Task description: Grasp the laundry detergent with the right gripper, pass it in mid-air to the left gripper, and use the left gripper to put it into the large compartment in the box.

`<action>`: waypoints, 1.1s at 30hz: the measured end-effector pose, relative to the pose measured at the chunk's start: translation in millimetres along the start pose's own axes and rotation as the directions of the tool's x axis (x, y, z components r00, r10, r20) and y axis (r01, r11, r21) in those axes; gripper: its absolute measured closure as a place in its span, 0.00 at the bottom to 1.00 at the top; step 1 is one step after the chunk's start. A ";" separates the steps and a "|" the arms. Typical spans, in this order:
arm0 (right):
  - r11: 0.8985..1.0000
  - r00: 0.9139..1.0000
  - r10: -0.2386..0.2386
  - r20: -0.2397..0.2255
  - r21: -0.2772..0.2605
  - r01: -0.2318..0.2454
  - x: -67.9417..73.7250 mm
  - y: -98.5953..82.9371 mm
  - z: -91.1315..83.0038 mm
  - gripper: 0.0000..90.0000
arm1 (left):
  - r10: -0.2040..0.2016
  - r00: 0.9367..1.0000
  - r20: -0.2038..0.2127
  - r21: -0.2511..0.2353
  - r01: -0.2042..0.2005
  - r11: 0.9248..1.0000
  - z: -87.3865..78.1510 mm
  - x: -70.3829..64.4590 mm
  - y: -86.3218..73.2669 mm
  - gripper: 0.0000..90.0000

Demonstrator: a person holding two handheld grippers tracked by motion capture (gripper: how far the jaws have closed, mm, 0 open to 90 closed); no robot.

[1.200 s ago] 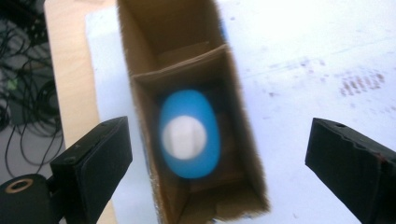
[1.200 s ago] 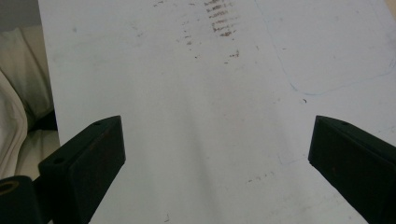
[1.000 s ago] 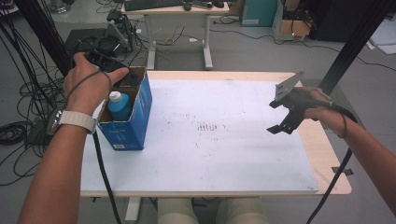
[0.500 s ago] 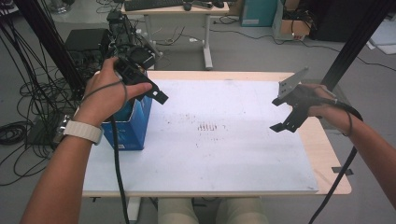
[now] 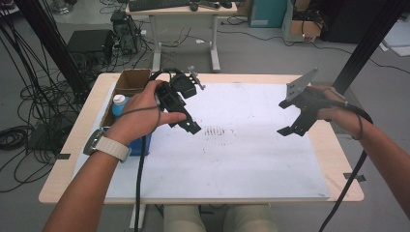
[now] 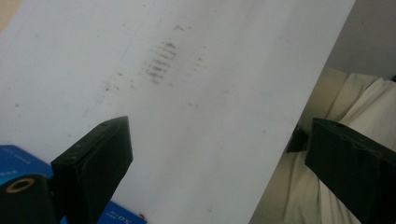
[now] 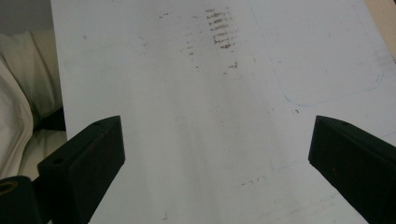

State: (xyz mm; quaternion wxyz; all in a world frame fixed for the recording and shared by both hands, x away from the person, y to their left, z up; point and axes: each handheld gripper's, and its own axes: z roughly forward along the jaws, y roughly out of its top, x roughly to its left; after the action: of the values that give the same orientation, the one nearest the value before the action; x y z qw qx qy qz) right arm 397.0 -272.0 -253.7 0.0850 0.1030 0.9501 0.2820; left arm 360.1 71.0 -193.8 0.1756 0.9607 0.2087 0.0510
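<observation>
The blue-sided cardboard box [image 5: 126, 99] stands open-topped at the left edge of the bench [image 5: 63, 186], and a bottle [image 5: 119, 104] with a white cap sits upright inside it, its blue body mostly hidden by the box wall and the person's left hand. That position keeps the bottle contained and upright, reachable only from above. The left gripper [image 5: 186, 118] is held just to the right of the box, above the white mat [image 5: 251, 159], with the hand [image 5: 142, 116] wrapped round its body and its cable trailing down toward the bench's near edge. In the left gripper view its jaws stand spread wide with nothing between them; they look down on bare mat, with a corner of the box at the lower left. The right gripper [image 5: 290, 118] hangs above the right side of the mat, well apart from the box, its jaws likewise spread and empty over the scuffed patch [image 7: 219, 30]. Judgement: with both grippers empty and the left one nearest the box, the bottle appears to be the item in hand, and the right gripper is held clear so as not to obstruct the left side.
</observation>
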 end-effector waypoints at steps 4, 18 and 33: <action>1.000 1.000 -0.013 -0.005 -0.004 0.013 -0.3 1.9 0.4 0.04 | 0.045 0.999 0.015 0.012 -0.045 0.999 6.3 -5.3 5.5 0.09; 1.000 1.000 -0.002 -0.024 0.004 0.003 5.8 6.6 5.2 0.04 | 0.102 0.995 0.021 0.043 -0.103 0.994 23.3 -17.4 15.8 0.09; 1.000 1.000 0.005 -0.027 0.005 -0.005 7.6 6.0 4.3 0.04 | 0.095 0.995 0.004 0.033 -0.095 0.995 25.7 -19.6 18.8 0.10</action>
State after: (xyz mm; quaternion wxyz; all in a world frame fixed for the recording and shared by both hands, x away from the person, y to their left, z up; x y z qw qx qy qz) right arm 391.5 -263.0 -254.8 0.0713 0.1019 0.9515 0.2813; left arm 353.9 38.7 -211.5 0.1572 0.9724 0.1632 0.0547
